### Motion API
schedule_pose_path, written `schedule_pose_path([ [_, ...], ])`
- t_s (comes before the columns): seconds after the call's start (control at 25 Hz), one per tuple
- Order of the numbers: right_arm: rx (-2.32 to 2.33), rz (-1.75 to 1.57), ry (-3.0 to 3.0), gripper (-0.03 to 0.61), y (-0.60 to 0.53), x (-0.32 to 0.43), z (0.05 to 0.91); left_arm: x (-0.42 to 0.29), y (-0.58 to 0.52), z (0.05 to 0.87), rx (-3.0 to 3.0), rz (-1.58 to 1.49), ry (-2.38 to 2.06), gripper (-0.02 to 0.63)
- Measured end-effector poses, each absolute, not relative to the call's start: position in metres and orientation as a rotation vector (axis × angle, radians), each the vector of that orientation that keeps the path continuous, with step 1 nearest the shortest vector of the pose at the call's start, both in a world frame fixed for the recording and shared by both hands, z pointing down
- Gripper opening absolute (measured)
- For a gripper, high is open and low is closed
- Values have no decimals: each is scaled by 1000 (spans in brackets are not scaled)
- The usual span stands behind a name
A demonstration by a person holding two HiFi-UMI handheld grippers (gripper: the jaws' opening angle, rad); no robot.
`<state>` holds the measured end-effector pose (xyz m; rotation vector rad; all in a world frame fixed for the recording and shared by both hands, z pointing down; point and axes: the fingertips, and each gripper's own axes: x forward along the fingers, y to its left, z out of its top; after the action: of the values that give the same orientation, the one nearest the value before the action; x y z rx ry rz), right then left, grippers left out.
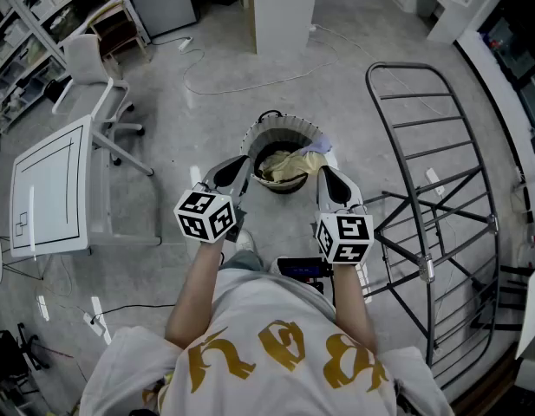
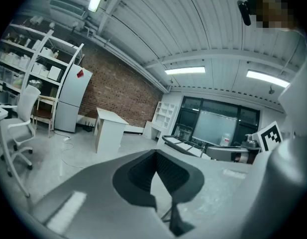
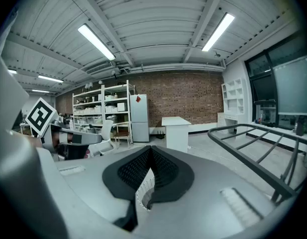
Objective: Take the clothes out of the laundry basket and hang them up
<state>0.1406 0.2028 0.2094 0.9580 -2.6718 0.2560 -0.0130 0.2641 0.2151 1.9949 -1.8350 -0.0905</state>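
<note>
A grey concrete floor (image 1: 206, 111) spreads beneath a person seen from above, who holds one tool in each hand. A tall dark metal drying rack (image 1: 440, 224) stands to the right of the right tool (image 1: 326, 176), well apart from it. A white office chair (image 1: 94, 76) sits far off to the left of the left tool (image 1: 241, 167). A round laundry basket (image 1: 258, 137) stands on the floor just ahead of both tools, between their tips. Inside it lie crumpled clothes (image 1: 289, 165), yellowish with a pale piece at the rim nearest the right tool. Both tools hang above the floor, side by side. Each has its jaws brought together at the tips, with nothing gripped between them.
</note>
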Motion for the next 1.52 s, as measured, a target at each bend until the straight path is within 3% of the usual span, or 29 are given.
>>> schedule_pose_path([
  [0.44, 975, 325, -2703, 25, 205, 144, 209, -6, 266, 207, 2038, -79, -1866, 17],
  [0.48, 967, 347, -2706, 59, 204, 144, 209, -6, 265, 206, 2042, -74, -1878, 170],
  [0.52, 952, 367, -2705, 172, 204, 144, 211, -6, 264, 206, 2043, -67, -1878, 236],
  [0.56, 939, 378, -2701, 196, 205, 143, 212, -5, 264, 207, 2043, -58, -1871, 236],
  [1.04, 924, 395, -2654, 176, 189, 138, 239, -15, 250, 237, 1992, -43, -1819, 207],
  [1.52, 1049, 464, -2453, 196, 71, 78, 298, -94, 111, 298, 2051, 58, -1639, 196],
])
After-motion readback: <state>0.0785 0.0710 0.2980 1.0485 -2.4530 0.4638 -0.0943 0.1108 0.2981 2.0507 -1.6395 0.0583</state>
